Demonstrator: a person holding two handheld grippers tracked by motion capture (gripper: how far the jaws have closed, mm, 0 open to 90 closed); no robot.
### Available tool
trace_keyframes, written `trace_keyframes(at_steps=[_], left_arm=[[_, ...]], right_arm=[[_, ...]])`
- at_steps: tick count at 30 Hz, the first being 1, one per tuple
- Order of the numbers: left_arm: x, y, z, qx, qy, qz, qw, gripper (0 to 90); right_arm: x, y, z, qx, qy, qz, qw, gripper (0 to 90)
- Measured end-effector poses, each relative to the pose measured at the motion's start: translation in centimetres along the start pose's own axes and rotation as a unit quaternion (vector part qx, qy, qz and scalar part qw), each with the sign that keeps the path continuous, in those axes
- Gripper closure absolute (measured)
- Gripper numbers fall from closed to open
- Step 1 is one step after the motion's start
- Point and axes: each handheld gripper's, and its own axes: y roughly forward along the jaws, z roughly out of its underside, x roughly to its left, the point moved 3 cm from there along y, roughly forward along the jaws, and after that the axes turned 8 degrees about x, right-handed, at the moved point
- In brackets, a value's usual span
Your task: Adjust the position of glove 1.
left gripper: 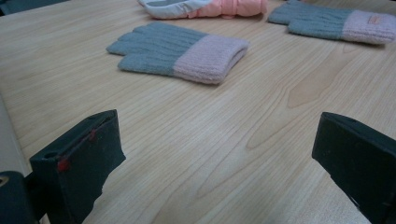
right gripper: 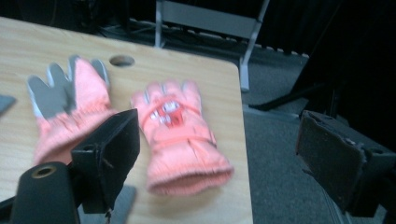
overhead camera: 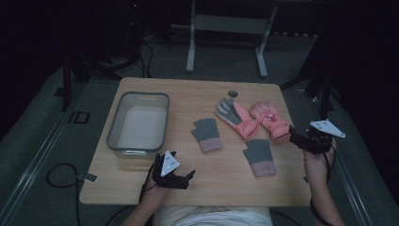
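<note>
A: Please start from the left side. What is near the left gripper (overhead camera: 184,175)?

B: It hovers low over the wooden table (overhead camera: 188,99), close to the near edge. Its jaws stand wide apart and hold nothing. Just to its left and a little ahead is the grey tub (overhead camera: 139,123); the near wall of the tub is almost beside the gripper. There is little room on that side.

A: And in front of it?

B: In front is bare wood, then the first grey knit glove (left gripper: 180,53) with a pink cuff. It lies flat, the cuff pointing to the near edge. The way to it is free. Further to the right lies the second grey knit glove (left gripper: 336,24), well apart from the first one.

A: What is behind them?

B: Two pink gloves. The pink glove with the grey palm (overhead camera: 236,117) lies beyond the knit pair, its fingers pointing to the round hole (overhead camera: 233,93) in the table. The pink glove with the red patch (right gripper: 177,135) lies just beside it on the right, and I cannot tell if they touch.

A: Where is the right gripper (overhead camera: 295,137)?

B: It is at the right edge of the table, partly over the floor. Its jaws are also wide apart, empty. The cuff of the red-patch glove is just ahead of it, between the jaws in the right gripper view, very near the table edge. To the right of this gripper is open grey floor.
</note>
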Motion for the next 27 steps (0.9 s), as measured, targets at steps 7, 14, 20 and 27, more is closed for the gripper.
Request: trace_keyframes(at_steps=[7,14,20,27], left_arm=[[0.0,0.0,0.0,0.002,0.001,0.002,1.0,1.3],[0.0,0.0,0.0,0.002,-0.001,0.004,1.0,1.3],[-0.1,0.1,0.0,0.004,0.004,0.003,1.0,1.3],[0.0,0.1,0.0,0.005,0.004,0.004,1.0,1.3]], right_arm=[[0.5,-0.7,-2.0,-0.003,0.026,-0.027,0.9993,17.1],[2.3,-1.5,-4.5,-0.033,0.007,-0.044,0.9985,13.7],[4.6,-0.5,-6.1,-0.029,-0.012,-0.09,0.9954,12.2],[7.6,0.1,-7.3,-0.035,-0.03,-0.124,0.9913,11.7]])
